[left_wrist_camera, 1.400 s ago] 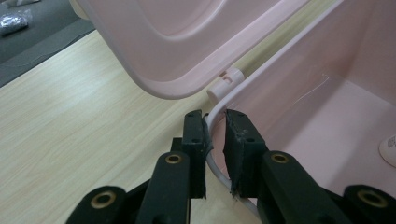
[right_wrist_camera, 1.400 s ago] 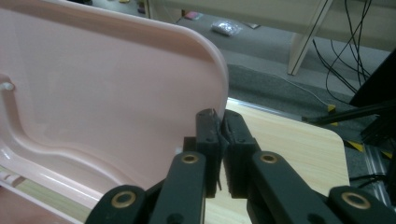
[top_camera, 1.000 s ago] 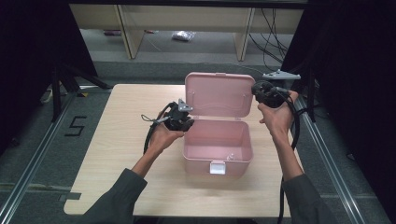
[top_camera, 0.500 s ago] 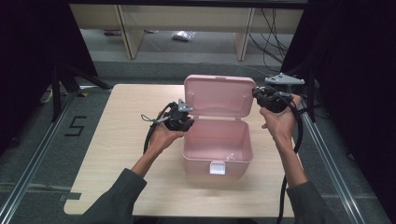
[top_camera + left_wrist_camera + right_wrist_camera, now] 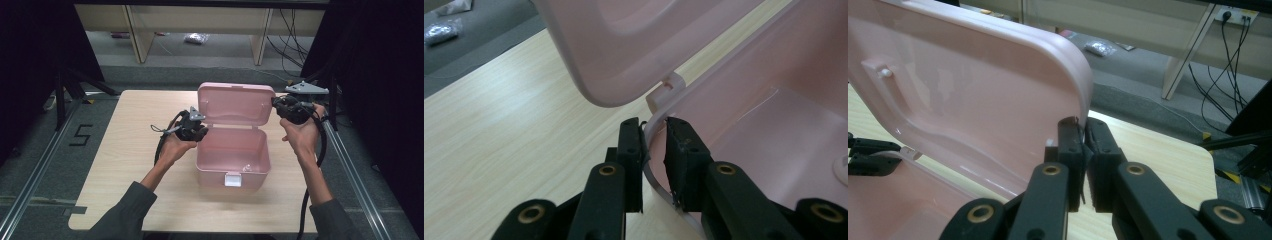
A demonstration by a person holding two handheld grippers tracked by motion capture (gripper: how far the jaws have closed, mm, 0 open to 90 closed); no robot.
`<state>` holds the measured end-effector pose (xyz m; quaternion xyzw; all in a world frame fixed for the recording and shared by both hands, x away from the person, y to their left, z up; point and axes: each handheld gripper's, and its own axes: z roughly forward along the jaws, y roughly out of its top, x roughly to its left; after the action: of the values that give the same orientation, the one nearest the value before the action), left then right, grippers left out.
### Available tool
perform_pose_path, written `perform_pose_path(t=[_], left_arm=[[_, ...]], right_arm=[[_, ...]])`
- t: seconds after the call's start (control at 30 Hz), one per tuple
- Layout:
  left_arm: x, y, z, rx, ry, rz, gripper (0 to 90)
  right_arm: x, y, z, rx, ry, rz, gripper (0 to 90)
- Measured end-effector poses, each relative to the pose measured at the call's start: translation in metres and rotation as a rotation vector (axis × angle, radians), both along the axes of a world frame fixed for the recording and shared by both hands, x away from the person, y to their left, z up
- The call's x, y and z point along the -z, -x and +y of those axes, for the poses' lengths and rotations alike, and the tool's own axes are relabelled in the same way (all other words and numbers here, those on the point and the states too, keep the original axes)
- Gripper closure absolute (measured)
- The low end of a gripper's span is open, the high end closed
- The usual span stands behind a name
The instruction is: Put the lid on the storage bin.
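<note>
Between the earlier frames and now, the right tool (image 5: 278, 104) is carrying the lid (image 5: 235, 104) a little further back, so the lid is now standing nearly upright behind the pink box (image 5: 231, 155), where a second ago it was leaning slightly more toward the person. The left tool (image 5: 200, 131) is staying where it was, at the box's left wall near the hinge. In the left gripper view its jaws are sitting narrow, one on each side of the box's thin rim (image 5: 651, 131), pinching it and steadying the box. In the right gripper view the right tool (image 5: 1082, 131) is closed almost fully on the lid's right edge (image 5: 1079, 85). The box is resting near the middle of the bench (image 5: 125, 150), a little toward its right edge, with its front latch (image 5: 232, 178) facing the person and its inside looking bare apart from a small pale spot on the floor. Judging from this, the opening is close to done; the lid probably needs only to settle past upright before the right tool can let go without it falling shut.
</note>
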<state>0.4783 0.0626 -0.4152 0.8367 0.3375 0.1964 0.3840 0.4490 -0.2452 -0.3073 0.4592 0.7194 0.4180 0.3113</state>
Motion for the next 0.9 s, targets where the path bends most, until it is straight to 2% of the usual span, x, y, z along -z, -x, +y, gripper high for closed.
perform_pose_path(t=[0.03,0.1,0.17,0.27,0.3,0.37,0.43,0.47,0.53,0.57,0.6,0.63,0.7,0.77,0.83,0.87,0.9], left_arm=[[0.0,0.0,0.001,-0.006,0.005,0.0,76.8],[0.001,0.001,0.001,-0.004,0.01,-0.005,76.5],[0.001,0.001,0.002,-0.007,0.015,-0.005,74.6],[-0.002,0.002,0.005,-0.018,0.039,-0.016,69.6],[-0.003,0.003,0.006,-0.022,0.047,-0.021,68.1],[-0.007,0.006,0.009,-0.023,0.056,-0.022,65.0],[-0.01,0.009,0.012,-0.035,0.068,-0.028,60.0],[-0.012,0.01,0.014,-0.04,0.08,-0.024,57.5],[-0.015,0.014,0.019,-0.04,0.094,-0.029,56.2],[-0.016,0.015,0.021,-0.044,0.099,-0.029,55.0],[-0.017,0.017,0.024,-0.046,0.106,-0.025,52.8],[-0.017,0.019,0.026,-0.053,0.118,-0.023,51.7],[-0.018,0.022,0.03,-0.052,0.122,-0.024,51.3],[-0.018,0.026,0.035,-0.051,0.132,-0.013,50.6],[-0.019,0.03,0.039,-0.036,0.144,0.0,49.8],[-0.019,0.032,0.04,-0.039,0.14,-0.004,49.6],[-0.02,0.034,0.041,-0.037,0.137,-0.001,48.8]], right_arm=[[0.0,0.001,0.001,0.003,-0.006,0.01,86.9],[-0.001,0.001,0.001,0.004,0.01,0.002,86.9],[-0.001,0.001,0.002,0.005,0.005,-0.001,87.0],[0.0,0.001,0.001,0.0,0.011,-0.007,87.1],[0.0,0.004,0.001,0.006,0.005,0.011,87.1],[0.001,0.004,0.001,0.008,0.005,-0.01,87.2],[0.0,0.007,0.001,0.002,0.006,0.0,87.4],[0.0,0.007,0.0,-0.003,0.026,-0.015,87.5],[0.001,0.009,0.0,-0.001,0.019,-0.015,87.6],[0.001,0.009,-0.001,-0.008,0.024,-0.027,87.6],[0.001,0.01,0.0,-0.008,0.006,-0.012,87.6],[0.001,0.01,-0.001,-0.009,0.027,-0.018,87.6],[0.003,0.011,0.0,0.004,0.013,-0.036,87.6],[0.002,0.013,0.0,-0.004,0.016,-0.016,87.7],[0.003,0.014,0.0,-0.009,0.007,-0.028,87.7],[0.002,0.015,-0.001,-0.009,0.028,-0.026,87.7],[0.002,0.017,0.0,-0.006,0.007,-0.01,87.7]])
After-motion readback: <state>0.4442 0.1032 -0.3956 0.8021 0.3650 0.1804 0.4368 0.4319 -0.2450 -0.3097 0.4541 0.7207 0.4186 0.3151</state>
